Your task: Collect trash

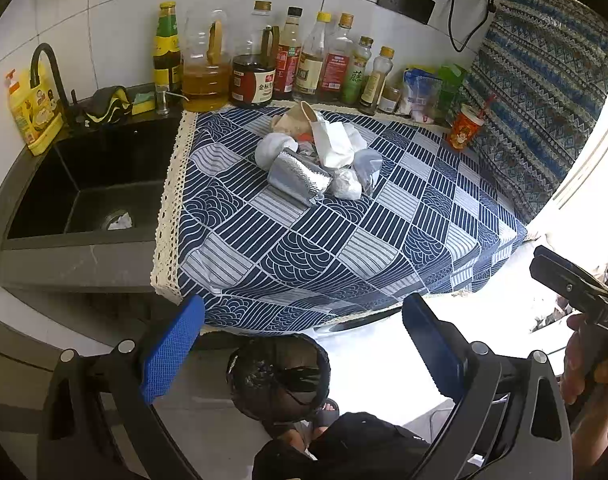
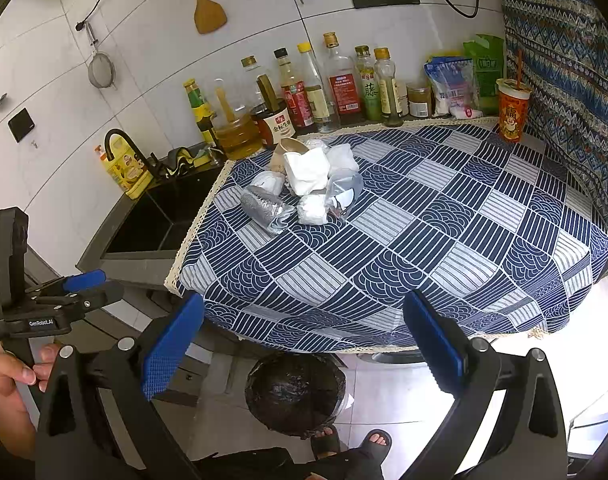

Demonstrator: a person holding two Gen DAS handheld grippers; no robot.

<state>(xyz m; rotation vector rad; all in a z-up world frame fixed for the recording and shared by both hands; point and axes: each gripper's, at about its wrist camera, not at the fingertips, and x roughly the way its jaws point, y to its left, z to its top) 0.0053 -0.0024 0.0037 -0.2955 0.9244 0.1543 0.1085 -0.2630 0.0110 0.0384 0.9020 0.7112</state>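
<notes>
the right wrist view takes in the wall: a wooden spatula (image 2: 206, 4) and a small strainer (image 2: 101, 67) hanging on the tiles, plus the left gripper (image 2: 88, 287) off to the side with a hand (image 2: 8, 368) on its handle. the left wrist view instead looks down into the dark sink (image 1: 84, 184), where something pale sits at the drain (image 1: 118, 220), and catches the right gripper (image 1: 571, 280) at its edge.

on the floor below the counter edge stands a bin lined with a black bag (image 1: 280, 376); what is in it i cannot make out. the trash pile (image 1: 319, 156), made up of a foil-wrapped bundle, crumpled white paper and plastic and a brown paper cup, sits on the blue patterned cloth (image 1: 383, 240) near the bottle row (image 1: 288, 60), well apart from both tools. a red drink cup (image 2: 511, 110) stands at the far corner.

both tongs are spread wide with nothing between them.
</notes>
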